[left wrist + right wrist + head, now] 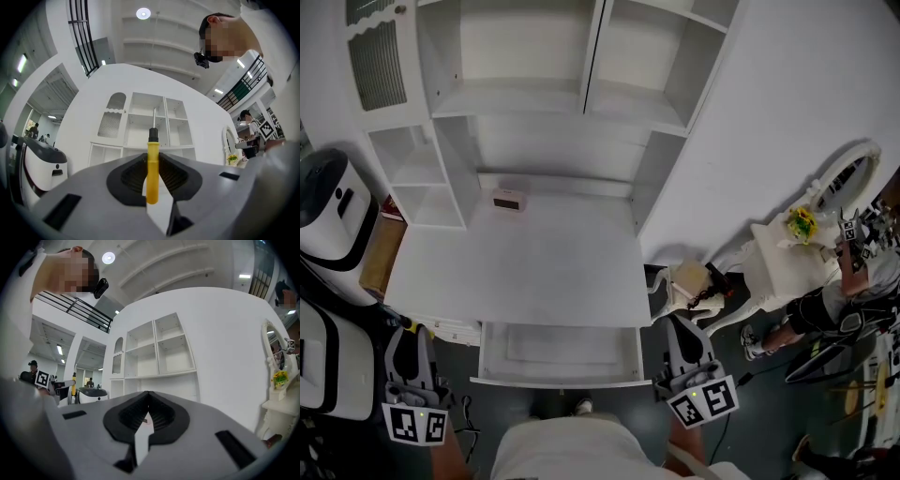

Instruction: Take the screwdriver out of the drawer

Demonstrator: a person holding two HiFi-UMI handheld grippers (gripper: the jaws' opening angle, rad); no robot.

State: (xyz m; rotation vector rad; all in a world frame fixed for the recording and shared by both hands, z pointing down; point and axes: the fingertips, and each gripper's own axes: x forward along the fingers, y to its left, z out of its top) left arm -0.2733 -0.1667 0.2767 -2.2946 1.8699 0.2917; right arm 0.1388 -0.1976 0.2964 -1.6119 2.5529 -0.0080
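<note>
The screwdriver (152, 171) has a yellow handle with a black collar, and its metal shaft points up and away toward the white shelving. My left gripper (152, 157) is shut on the handle. In the head view this gripper (408, 330) hangs at the lower left, outside the desk's left front corner, with a bit of the yellow screwdriver (412, 328) at its tips. The white drawer (558, 382) under the desktop stands pulled out, and nothing shows inside it. My right gripper (678, 323) hovers just right of the drawer; in its own view the right gripper (148, 394) is shut on nothing.
The white desk (525, 272) carries shelf compartments and a small box-like object (508, 200) at its back. A white and black machine (333, 211) stands to the left. On the right are a small white table with yellow flowers (802, 223), an oval mirror (848, 178) and a person (853, 281).
</note>
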